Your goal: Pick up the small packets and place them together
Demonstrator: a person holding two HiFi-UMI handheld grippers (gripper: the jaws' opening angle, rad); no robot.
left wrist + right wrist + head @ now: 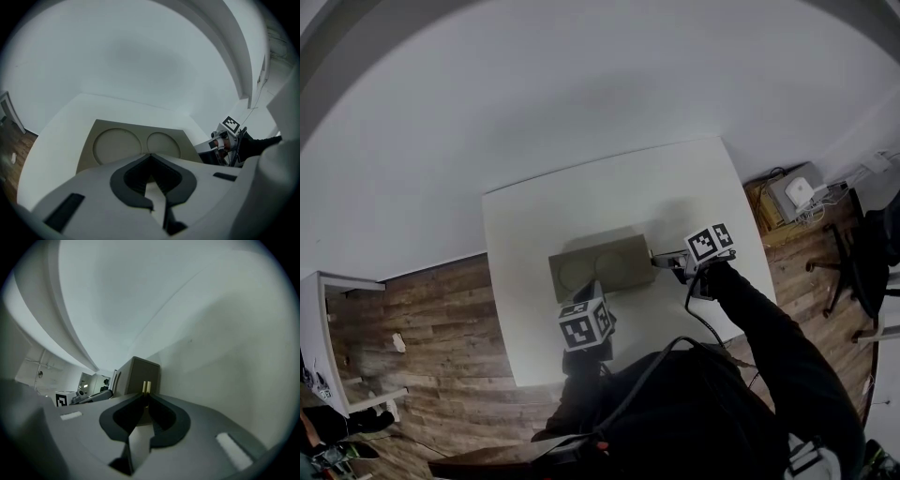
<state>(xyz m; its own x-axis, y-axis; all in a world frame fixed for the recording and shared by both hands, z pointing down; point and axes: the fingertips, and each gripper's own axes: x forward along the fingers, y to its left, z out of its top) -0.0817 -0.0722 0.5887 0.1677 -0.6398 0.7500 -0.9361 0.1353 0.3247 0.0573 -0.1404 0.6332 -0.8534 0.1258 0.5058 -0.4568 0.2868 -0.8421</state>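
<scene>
Two grippers meet over a white table (pixel 534 216) that stands on a wood floor (pixel 441 319). A white shelf (pixel 319 319) is off past the table's left edge.

The left gripper (pixel 592 285) is out over the near edge, about midway along it, and tilts downward. Its jaws are together and nothing shows between them. The tips point at the near long side of a grey-tan tray (pixel 600 246), about level with the gap between its two round hollows. I cannot tell whether they touch it.

The tray lies flat around the middle of the table, its long sides running along the near edge. Both hollows look bare.

The right gripper (pixel 660 260) comes in from the table's right edge on a dark sleeve (pixel 769 328), and its tips are at the tray's right end. Its jaws are nearly together, pinching the packets (pixel 146 386). These are two thin pale strips seen edge-on, standing up side by side at the very tips. They are just in front of the tray's right end wall and clear of the hollows. From above they are too small to pick out.

A dark chair (pixel 862 262) stands on the floor beyond the right edge.
</scene>
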